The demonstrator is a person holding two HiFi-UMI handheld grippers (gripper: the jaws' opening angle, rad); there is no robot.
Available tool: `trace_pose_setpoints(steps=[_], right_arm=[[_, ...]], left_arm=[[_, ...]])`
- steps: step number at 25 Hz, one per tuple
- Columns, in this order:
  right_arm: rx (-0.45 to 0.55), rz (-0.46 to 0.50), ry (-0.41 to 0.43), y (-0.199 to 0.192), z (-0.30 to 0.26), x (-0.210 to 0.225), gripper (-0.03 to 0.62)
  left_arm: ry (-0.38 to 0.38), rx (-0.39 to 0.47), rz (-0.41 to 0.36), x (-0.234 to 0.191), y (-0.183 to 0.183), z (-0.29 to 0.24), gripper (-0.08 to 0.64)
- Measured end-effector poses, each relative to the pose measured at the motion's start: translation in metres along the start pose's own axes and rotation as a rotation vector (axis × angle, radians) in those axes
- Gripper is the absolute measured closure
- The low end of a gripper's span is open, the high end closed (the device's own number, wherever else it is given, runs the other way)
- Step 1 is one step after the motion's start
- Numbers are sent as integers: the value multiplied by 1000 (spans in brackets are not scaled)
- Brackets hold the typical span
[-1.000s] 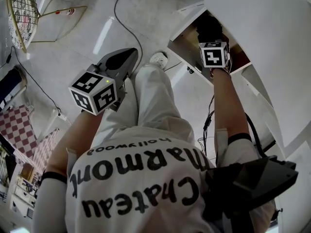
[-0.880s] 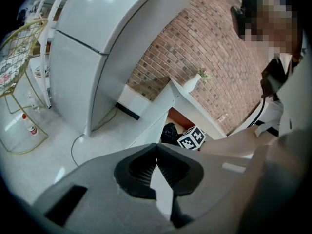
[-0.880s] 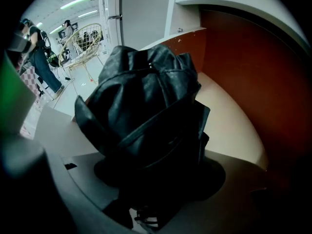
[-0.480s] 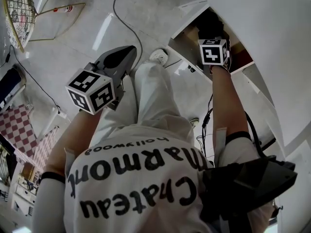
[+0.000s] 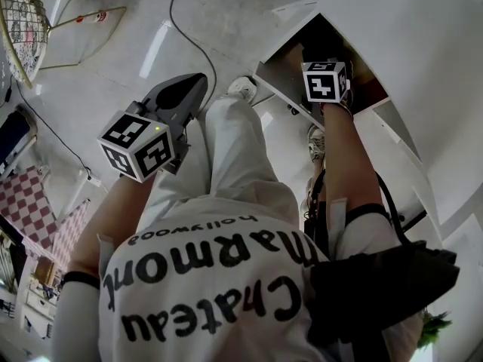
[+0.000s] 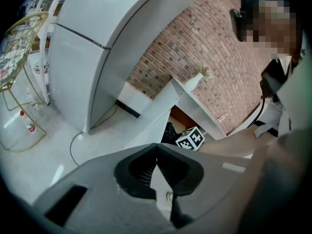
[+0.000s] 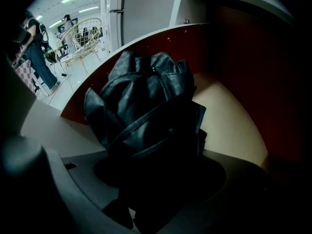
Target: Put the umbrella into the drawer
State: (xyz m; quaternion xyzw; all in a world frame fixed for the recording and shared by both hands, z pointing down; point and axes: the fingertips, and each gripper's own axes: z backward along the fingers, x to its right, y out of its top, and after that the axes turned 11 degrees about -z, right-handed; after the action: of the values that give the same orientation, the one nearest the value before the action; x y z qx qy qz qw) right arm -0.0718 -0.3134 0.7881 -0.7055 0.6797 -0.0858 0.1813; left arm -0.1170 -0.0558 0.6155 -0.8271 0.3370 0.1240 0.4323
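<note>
1. At the far left of the head view, a wire chair (image 5: 23, 25) stands on the floor (image 5: 113, 81). The left gripper view also shows the chair, and it alone shows a fridge (image 6: 83, 57) and a brick wall (image 6: 204, 48) behind it.
2. The left gripper (image 5: 195, 85) hangs over the floor, just beside the person's leg (image 5: 241, 149). The head view shows only the backs of its jaws. Its own view shows the jaws together with nothing between them.
3. The right gripper (image 7: 158, 179) reaches down into the open drawer (image 5: 273, 78). In the head view, its cube (image 5: 326, 81) hides the jaws.
4. The right gripper view shows what the head view does not. The jaws stand wide and are clamped on the near end of the black folded umbrella (image 7: 146, 96), which fills the gap between them.
5. The rest of the umbrella lies inside the drawer, over its pale bottom (image 7: 229, 126) and near the red-brown wall (image 7: 234, 48).
6. From the left gripper view, the umbrella shows only as a dark lump (image 6: 169, 130) in the drawer, just beside the cube (image 6: 189, 138).
</note>
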Motion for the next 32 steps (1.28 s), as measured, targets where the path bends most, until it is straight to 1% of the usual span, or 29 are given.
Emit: trace_pose_setpoints(steps=[16,26,32], right_arm=[[50,21,-41,-5,-6,-4,311],[27,35,-73,-8,-1,-6,291],[20,43,-81,-8,7,-5,283]], left_arm=[[11,-17,-4,-3,-8,3,543],[25,-7,-16,-2,-5,18,543],[21,5,-22,6,2,21,543]])
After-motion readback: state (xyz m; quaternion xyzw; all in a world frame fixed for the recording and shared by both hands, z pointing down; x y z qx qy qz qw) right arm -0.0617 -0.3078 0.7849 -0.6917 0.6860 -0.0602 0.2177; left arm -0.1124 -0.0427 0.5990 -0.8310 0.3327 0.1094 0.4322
